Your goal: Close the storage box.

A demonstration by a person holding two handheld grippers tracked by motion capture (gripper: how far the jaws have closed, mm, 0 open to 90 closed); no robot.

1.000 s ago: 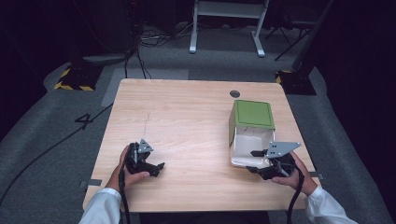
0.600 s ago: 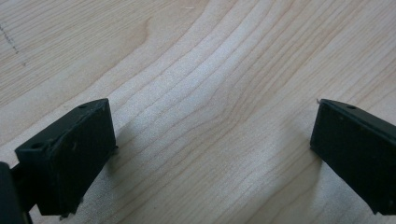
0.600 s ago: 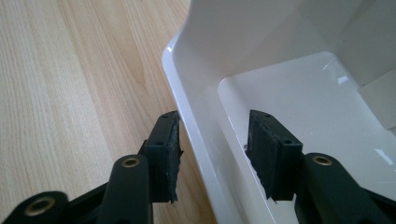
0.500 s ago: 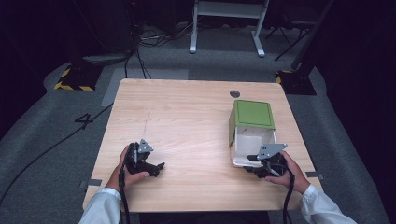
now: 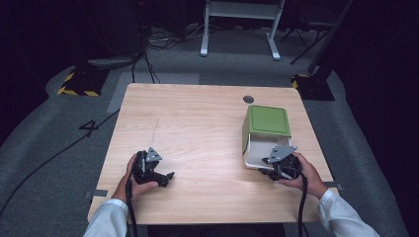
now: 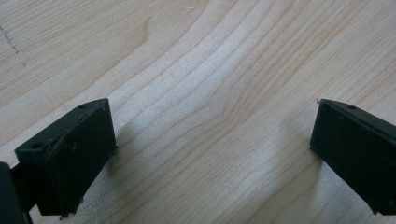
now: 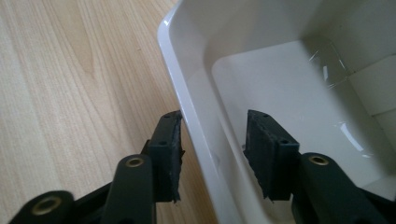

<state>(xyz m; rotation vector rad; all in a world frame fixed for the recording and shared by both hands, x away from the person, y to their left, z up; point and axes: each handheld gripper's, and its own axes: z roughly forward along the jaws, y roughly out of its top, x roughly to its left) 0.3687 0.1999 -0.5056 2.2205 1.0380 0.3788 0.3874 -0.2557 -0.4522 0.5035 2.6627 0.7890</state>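
We are working at a pale wooden table (image 5: 197, 123) standing on grey carpet, with a dark room beyond it. At the table's right side a white box (image 5: 257, 150) with a green lid (image 5: 268, 120) is sitting, its open mouth facing the near edge and the lid hinged up on the far side. The box's long axis appears to be running near to far.

The right gripper (image 7: 215, 135) is straddling the box's near-left wall, one jaw outside on the table side, one inside the cavity; the jaws are parted and not yet pinching the wall. The left gripper (image 6: 210, 140) is hovering low over bare wood at the near left, jaws spread wide and holding nothing.

We are judging the box to be light, stiff, glossy plastic, so slippery; the thin wall rim looks the sensible place to grip, squarely, since the raised lid may tip it back.
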